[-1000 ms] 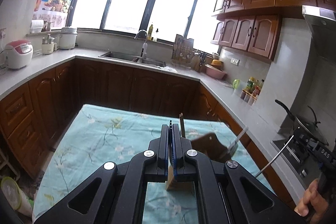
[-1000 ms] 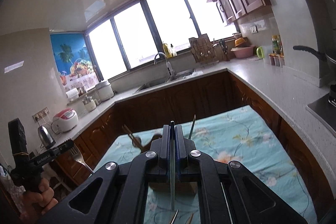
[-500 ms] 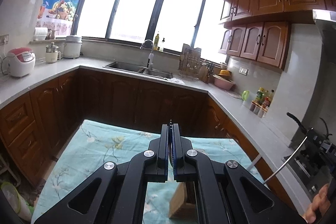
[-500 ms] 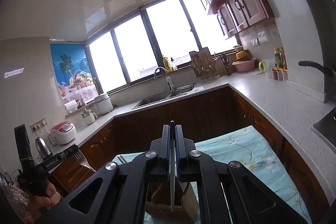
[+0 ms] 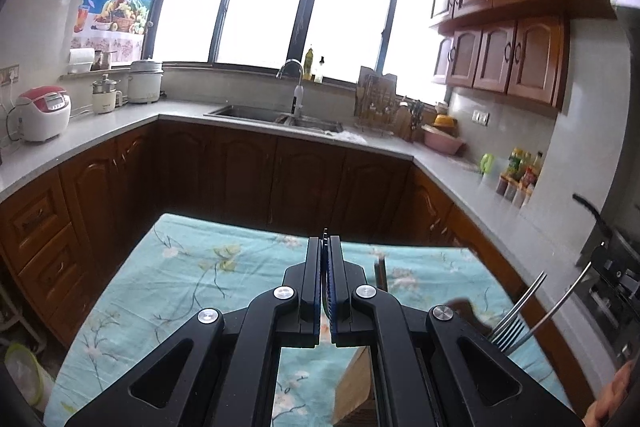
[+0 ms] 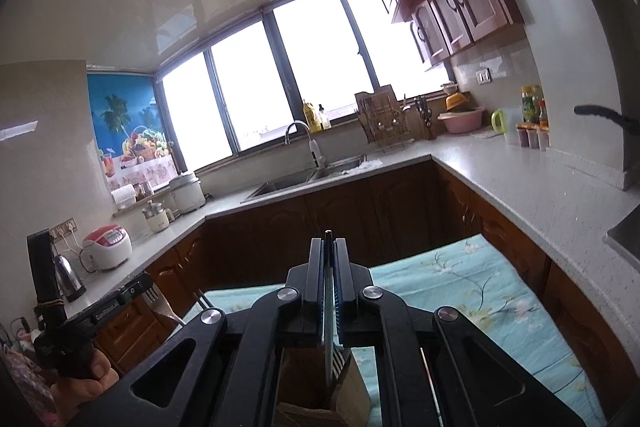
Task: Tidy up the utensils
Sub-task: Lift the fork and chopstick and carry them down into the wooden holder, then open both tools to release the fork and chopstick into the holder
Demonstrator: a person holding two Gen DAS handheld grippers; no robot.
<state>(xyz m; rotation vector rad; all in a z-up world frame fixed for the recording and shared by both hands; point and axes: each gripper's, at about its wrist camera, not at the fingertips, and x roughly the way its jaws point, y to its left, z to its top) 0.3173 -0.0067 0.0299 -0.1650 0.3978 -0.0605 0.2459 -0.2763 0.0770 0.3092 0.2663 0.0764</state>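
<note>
Clamped shut on a fork (image 6: 328,327) in the right tool (image 6: 328,243), tines at the mouth of the holder (image 6: 352,395) right beneath. Clamped shut on a 2nd fork (image 6: 160,303) in the left tool (image 5: 325,243), off left, apart from the holder. Probably nearly done: 2 forks to drop in. Beyond, just cloth-covered worktop (image 6: 460,287).

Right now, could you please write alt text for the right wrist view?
The right gripper is shut on a thin metal utensil whose lower end hangs above a wooden utensil holder on a floral turquoise tablecloth. At left, the left gripper holds a silver fork.
</note>
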